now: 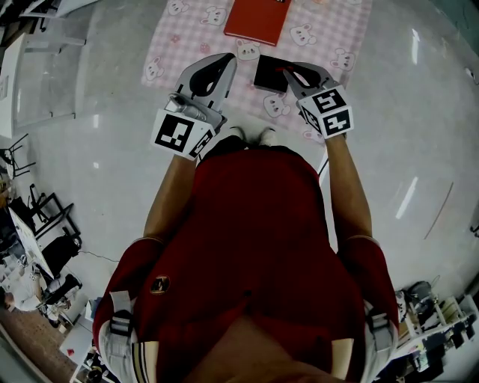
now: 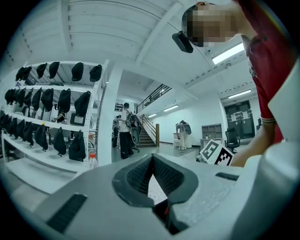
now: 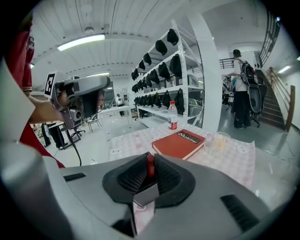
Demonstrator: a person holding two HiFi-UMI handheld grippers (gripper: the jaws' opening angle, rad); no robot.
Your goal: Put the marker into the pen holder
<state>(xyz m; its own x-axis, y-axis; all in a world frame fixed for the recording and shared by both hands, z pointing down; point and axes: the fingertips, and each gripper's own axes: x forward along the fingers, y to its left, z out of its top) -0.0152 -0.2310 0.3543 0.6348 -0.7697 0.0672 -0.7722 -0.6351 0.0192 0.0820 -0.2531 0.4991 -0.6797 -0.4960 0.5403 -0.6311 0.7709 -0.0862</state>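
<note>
My right gripper [image 3: 150, 169] is shut on a red marker [image 3: 150, 164], which stands upright between the pads. Directly under it is the rim of the square pen holder [image 3: 146, 196]. In the head view the pen holder [image 1: 267, 75] is a dark box on the pink checked cloth [image 1: 322, 30], and the right gripper [image 1: 288, 72] has its tips at the box's right edge. My left gripper [image 1: 225, 61] hovers just left of the box. Its jaws [image 2: 152, 160] meet at the tips with nothing between them.
A red book [image 1: 257, 22] lies on the cloth beyond the pen holder; in the right gripper view the book [image 3: 179, 143] has a water bottle [image 3: 172, 115] behind it and a glass bowl [image 3: 218, 140] at its right. Shelves of bags and standing people fill the background.
</note>
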